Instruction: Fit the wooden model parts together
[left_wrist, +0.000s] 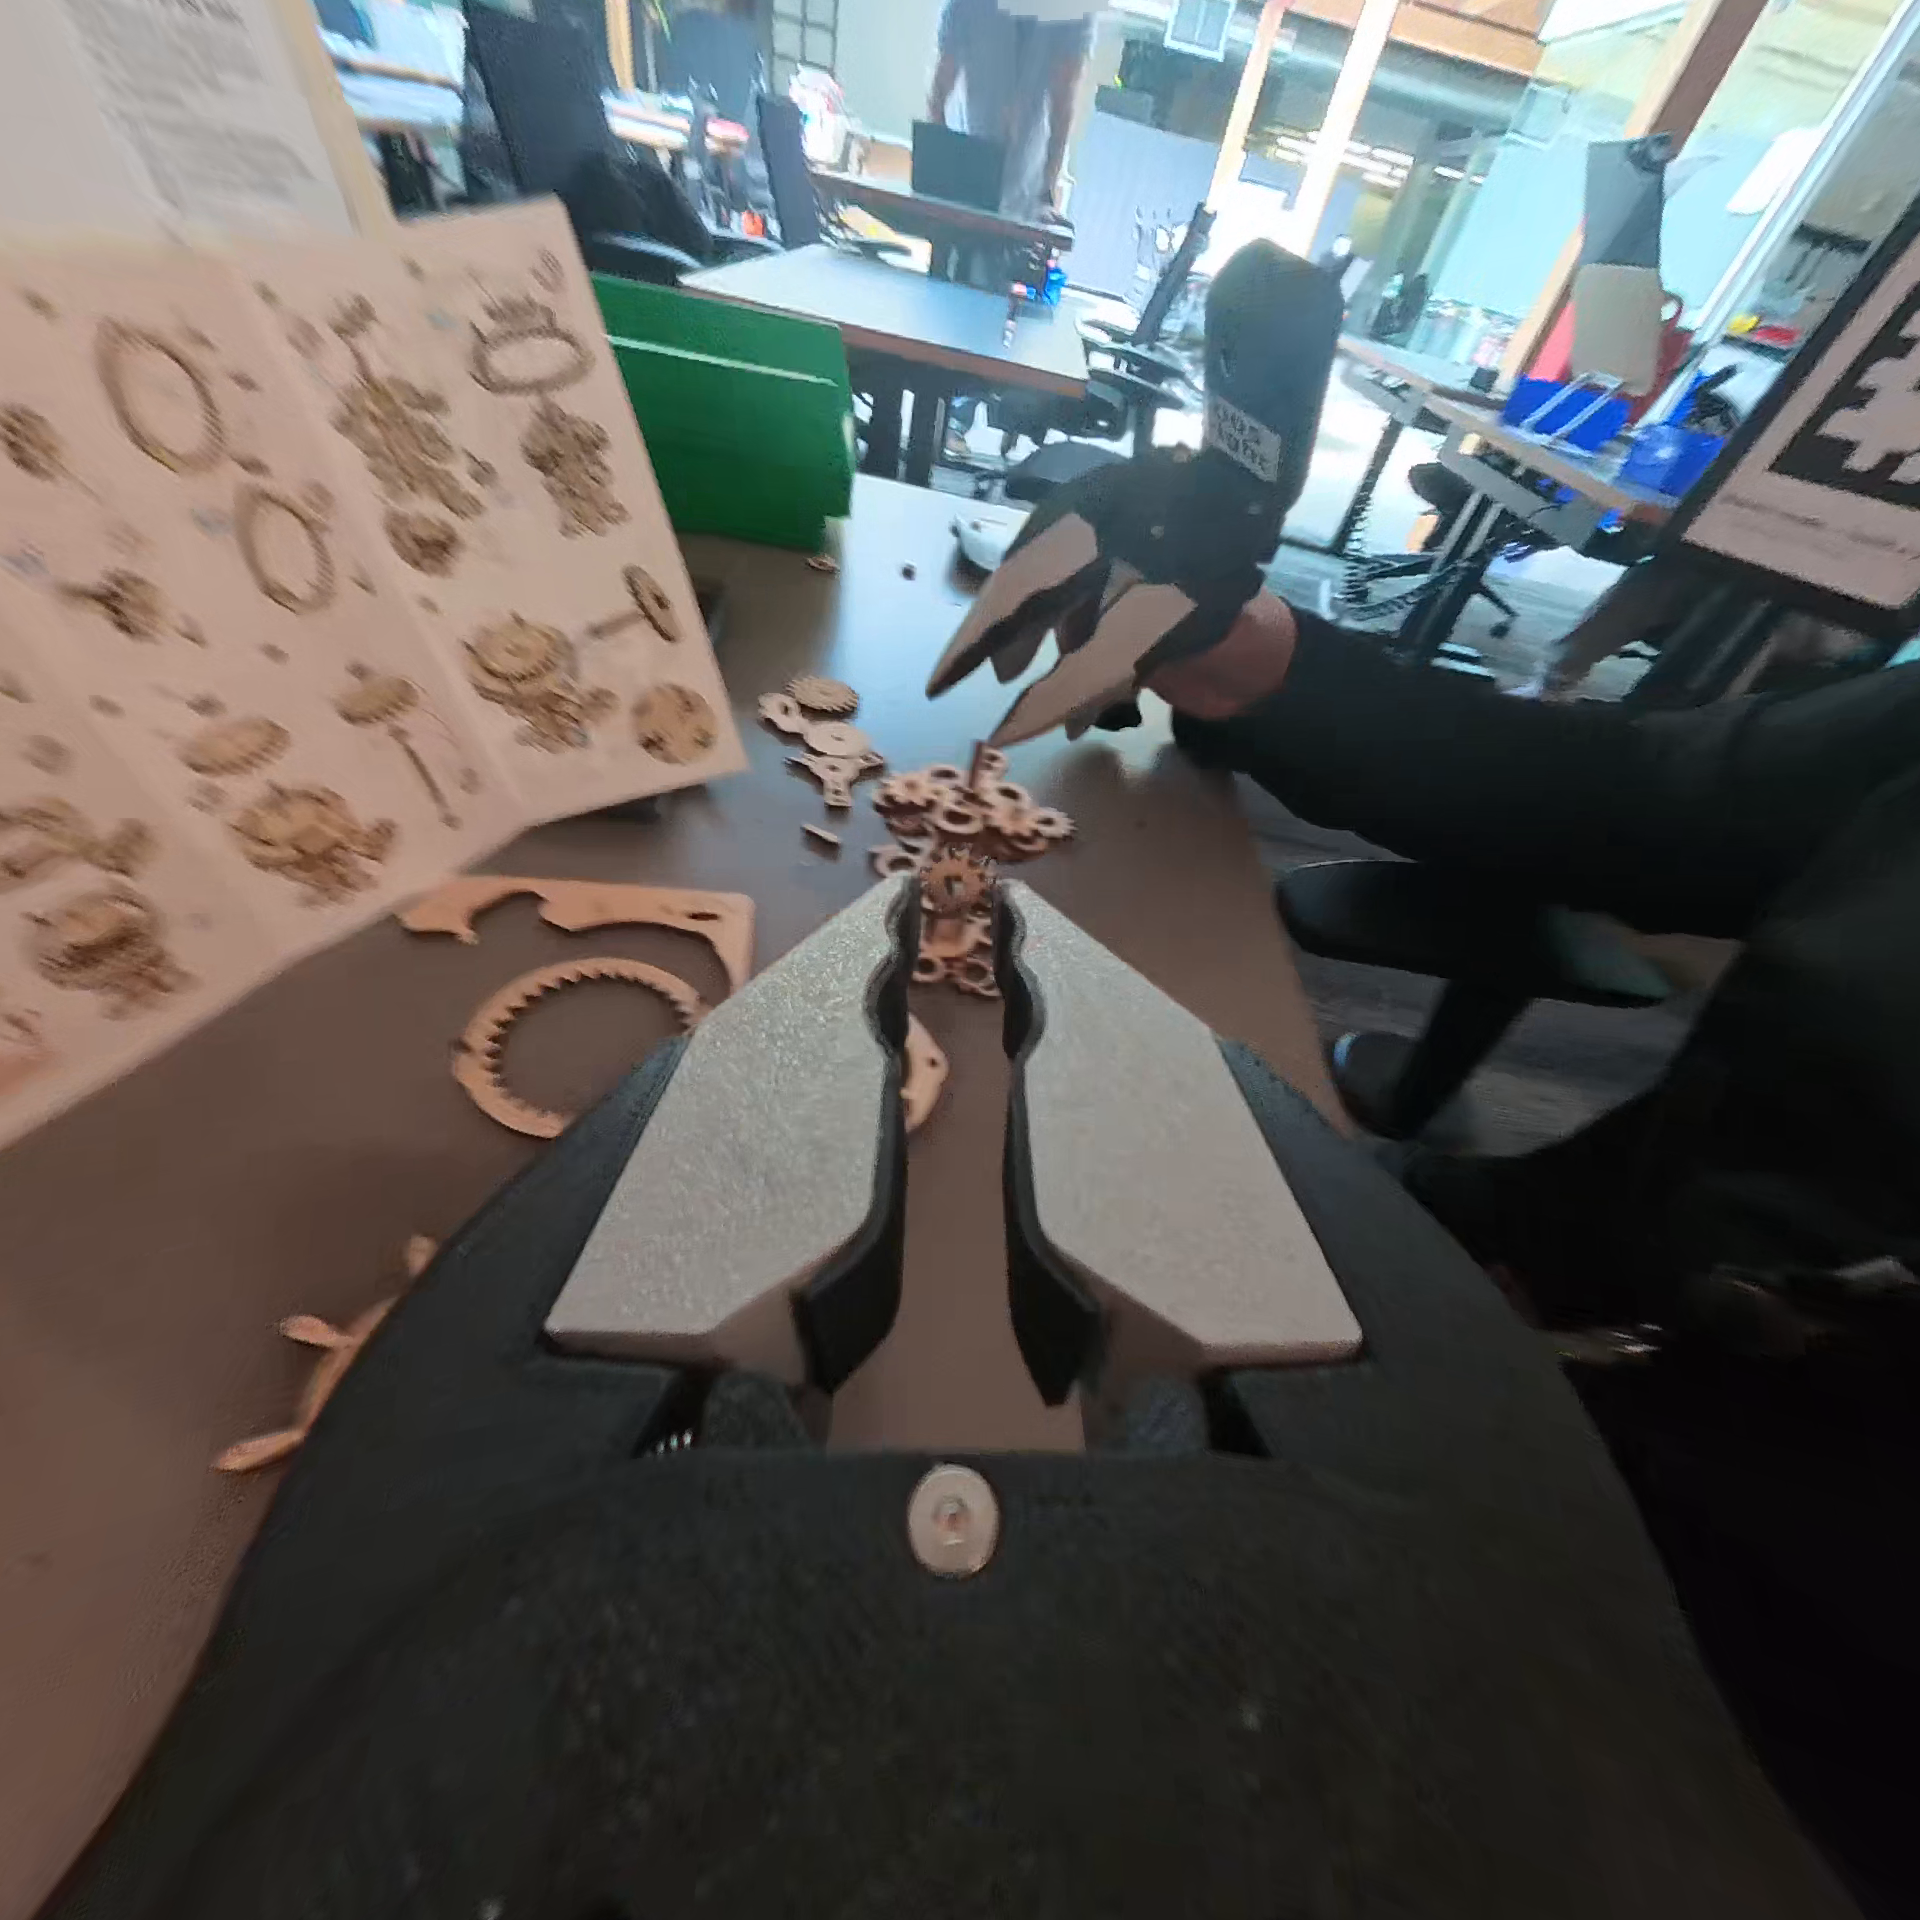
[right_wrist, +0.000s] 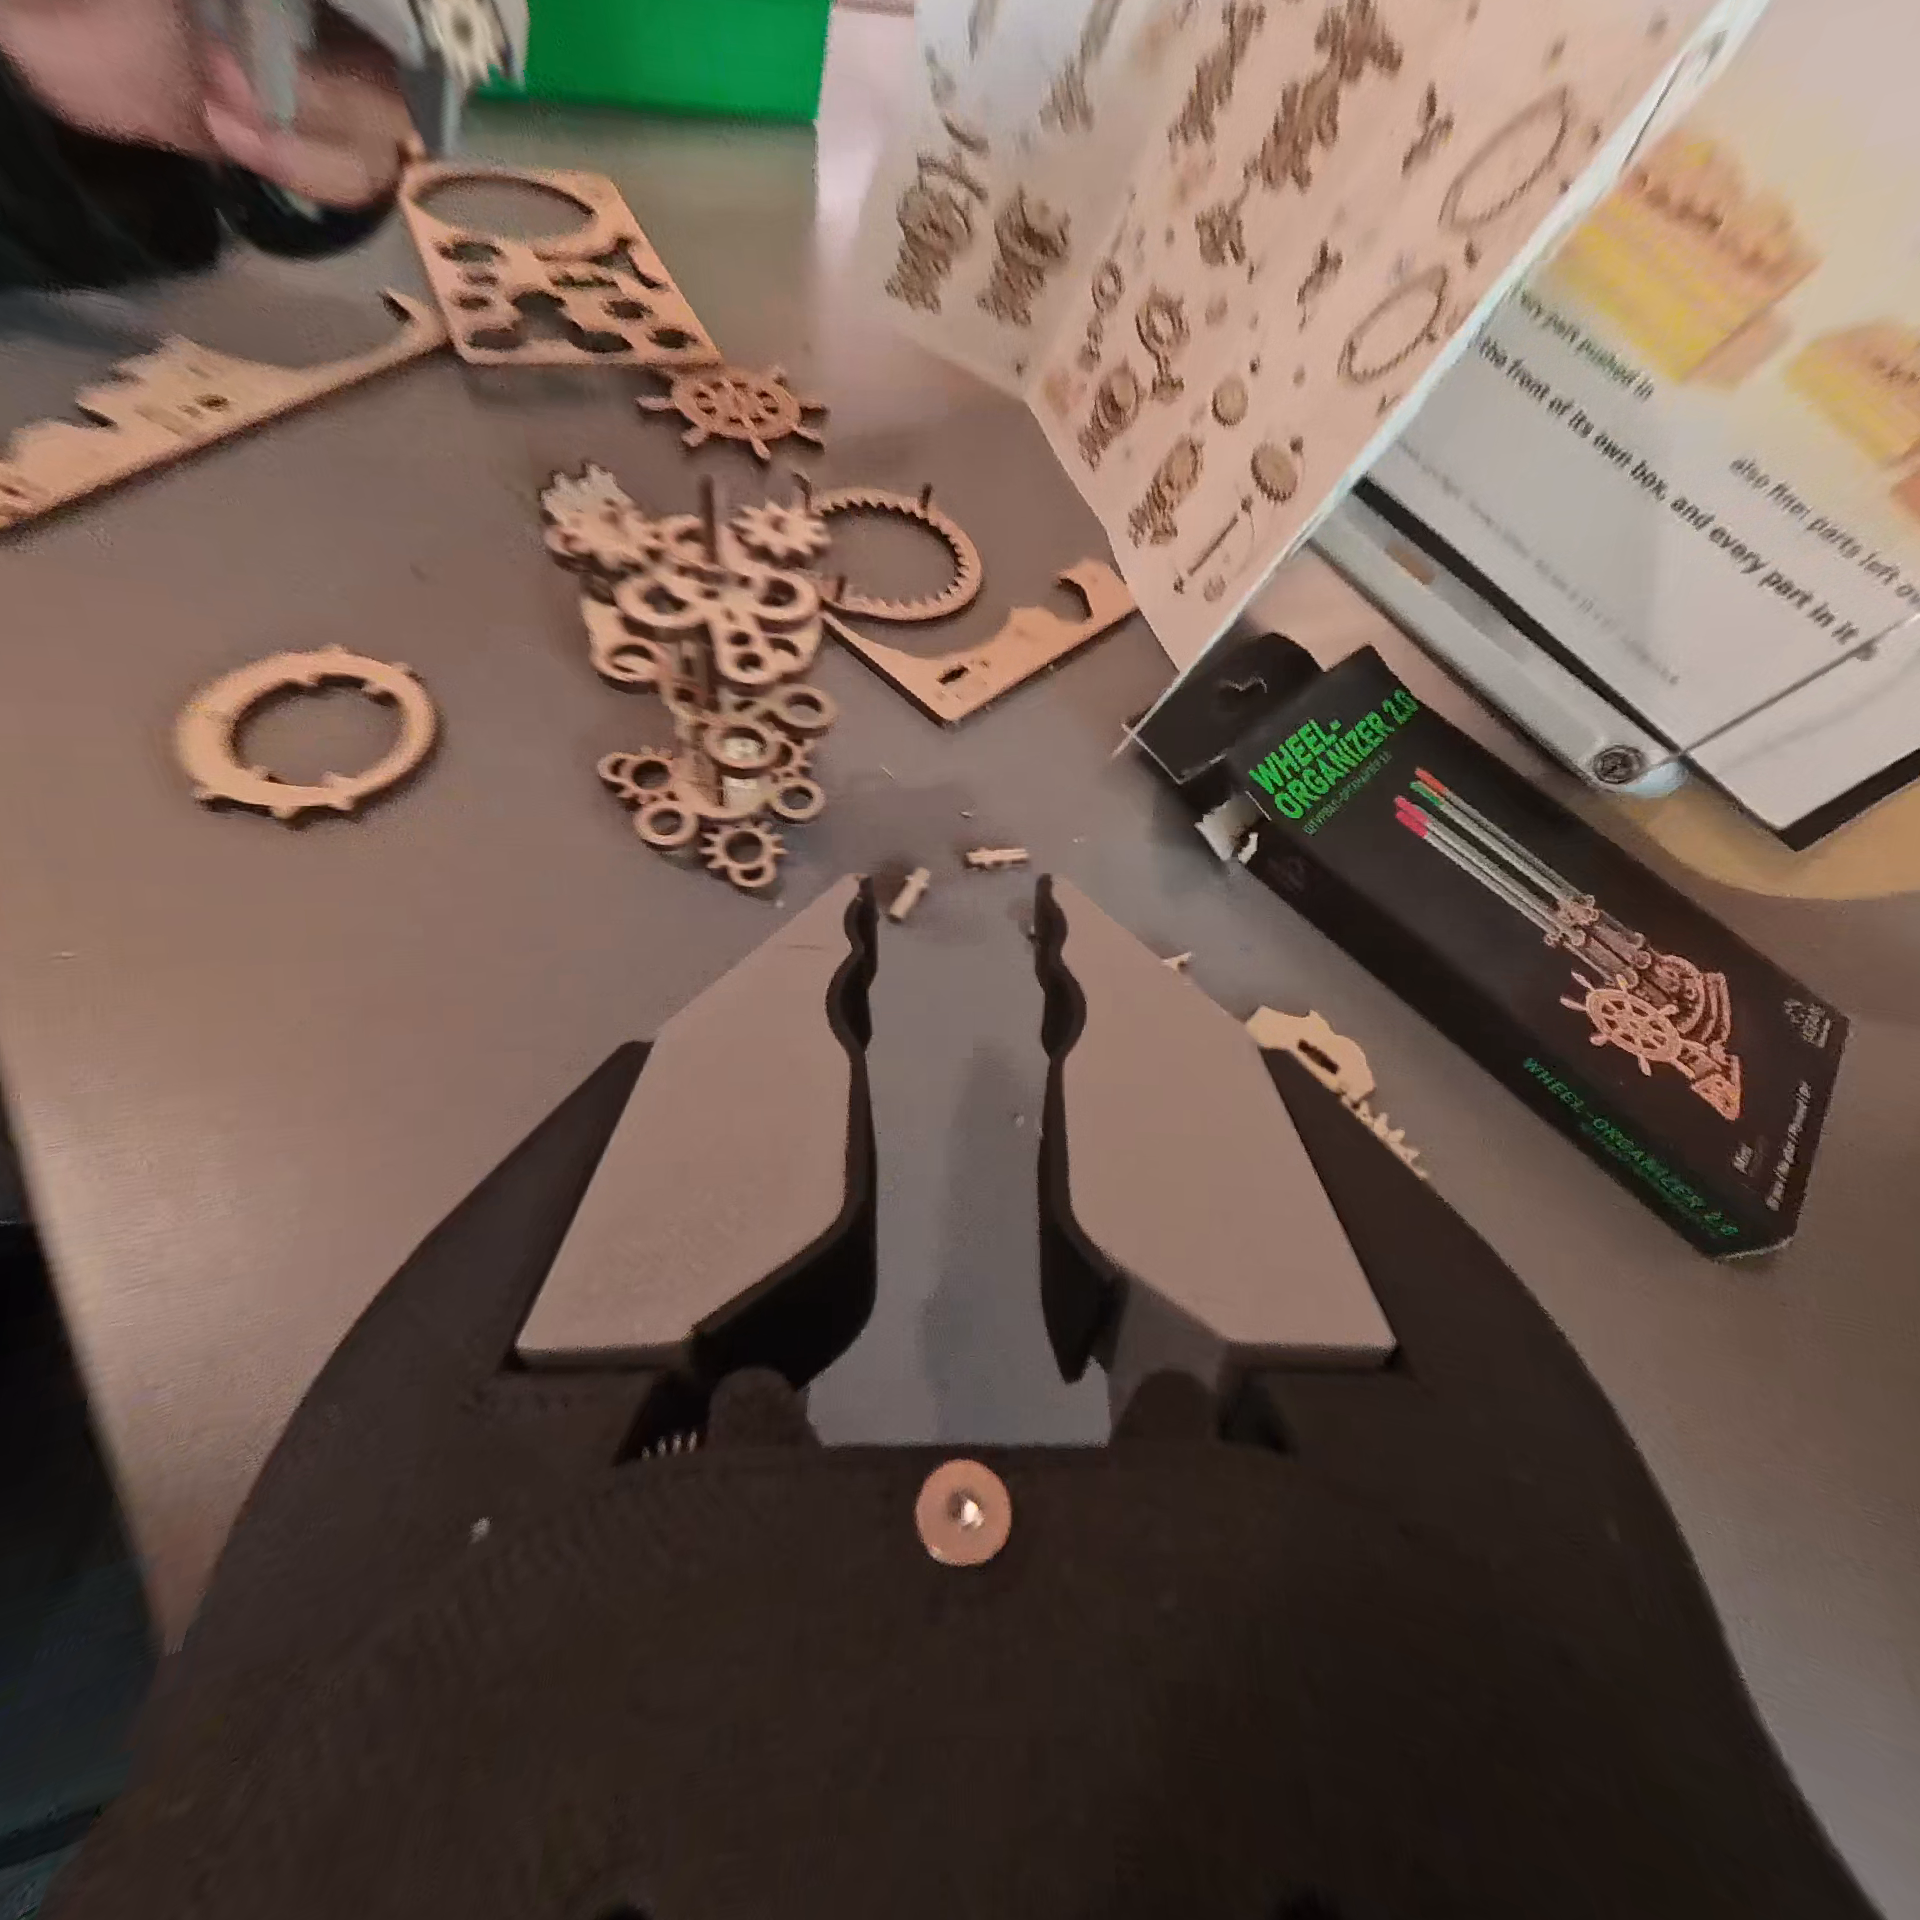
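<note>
Plywood-thin and brittle, the small gear part sat clamped in my left tongs at twelve o'clock over the gear cluster, while my right tongs gaped apart, empty.

Pale matt laser-cut wood forms the gear cluster and ring, on a smooth grey table, beside a glossy black cardboard box.
</note>
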